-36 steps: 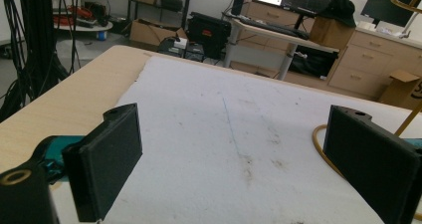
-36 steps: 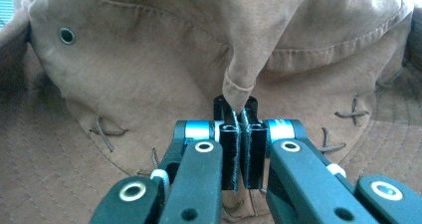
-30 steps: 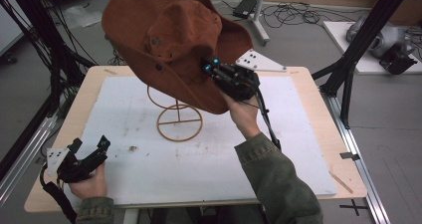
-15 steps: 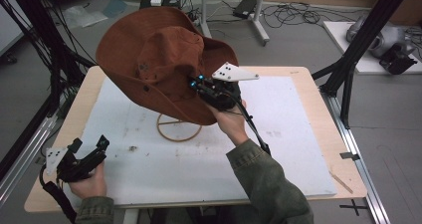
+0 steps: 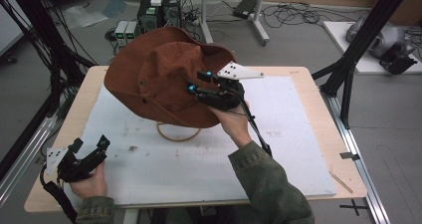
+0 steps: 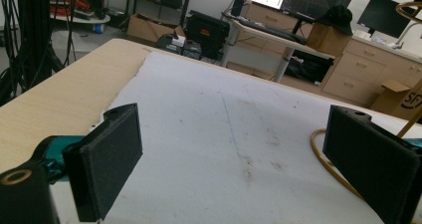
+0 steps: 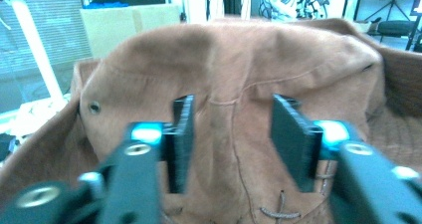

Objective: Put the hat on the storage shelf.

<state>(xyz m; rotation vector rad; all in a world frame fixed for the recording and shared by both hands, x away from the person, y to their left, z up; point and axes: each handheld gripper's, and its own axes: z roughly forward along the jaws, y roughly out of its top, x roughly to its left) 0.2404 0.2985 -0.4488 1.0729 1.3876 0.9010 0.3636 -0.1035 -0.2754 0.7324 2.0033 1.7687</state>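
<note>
the brown hat (image 5: pixel 159 82) sits over the top of a wire stand (image 5: pixel 178 132), whose gold ring base rests on the white mat (image 5: pixel 293 134) near the middle of the table (image 5: pixel 318 92); the hat tilts toward the far left of the stand, probably because it is being seated on, or lifted off, the stand's upper loop, which the hat hides. the right gripper (image 5: pixel 199 84) reaches in from the near right side of the stand, its jaws pinching a fold of the hat's crown; in the right gripper view the two black pads (image 7: pixel 185 134) stand a little apart with suede bunched between them, a grip on the soft crown rather than on the floppy brim, which would give steadier control of the tilt. whether the pads press the cloth firmly or merely flank it is hard to judge, since that view is blurred. the right hand (image 5: pixel 234 124) holds the tool level with the hat, wrist raised off the mat. the left gripper (image 5: pixel 89 147) lies well to the near left of the stand, low by the table's near edge, jaws spread wide and holding nothing; it appears parked there to leave room around the stand, whose ring curves in beside its right-hand jaw in the left gripper view (image 6: pixel 326 152).
</note>
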